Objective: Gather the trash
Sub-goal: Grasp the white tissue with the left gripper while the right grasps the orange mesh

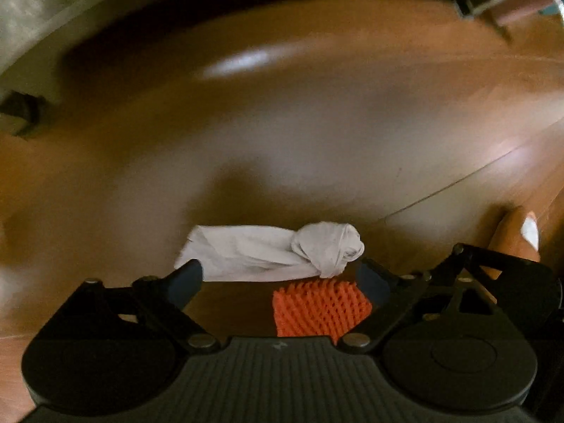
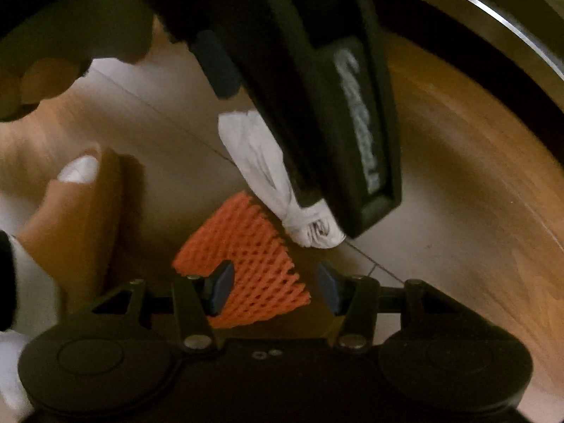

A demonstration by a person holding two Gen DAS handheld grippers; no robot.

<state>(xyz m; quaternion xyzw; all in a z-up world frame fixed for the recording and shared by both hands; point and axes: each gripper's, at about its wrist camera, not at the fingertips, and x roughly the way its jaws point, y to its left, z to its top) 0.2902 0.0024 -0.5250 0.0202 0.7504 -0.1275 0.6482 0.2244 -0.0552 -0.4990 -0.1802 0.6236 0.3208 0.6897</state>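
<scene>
A twisted white paper wad (image 1: 268, 252) lies on the wooden floor, with an orange foam net (image 1: 319, 308) just in front of it. My left gripper (image 1: 280, 280) is open, its fingers spread on either side above both pieces. In the right wrist view the orange foam net (image 2: 253, 264) lies between the open fingers of my right gripper (image 2: 273, 290), and the white paper wad (image 2: 268, 172) is partly hidden under the black body of the left gripper (image 2: 317, 88).
A slippered foot (image 1: 518, 236) stands at the right of the trash; it also shows in the right wrist view (image 2: 77, 208). A grey furniture base (image 1: 53, 28) with a dark caster (image 1: 21, 111) curves along the far side. A metal rim (image 2: 493, 24) is at upper right.
</scene>
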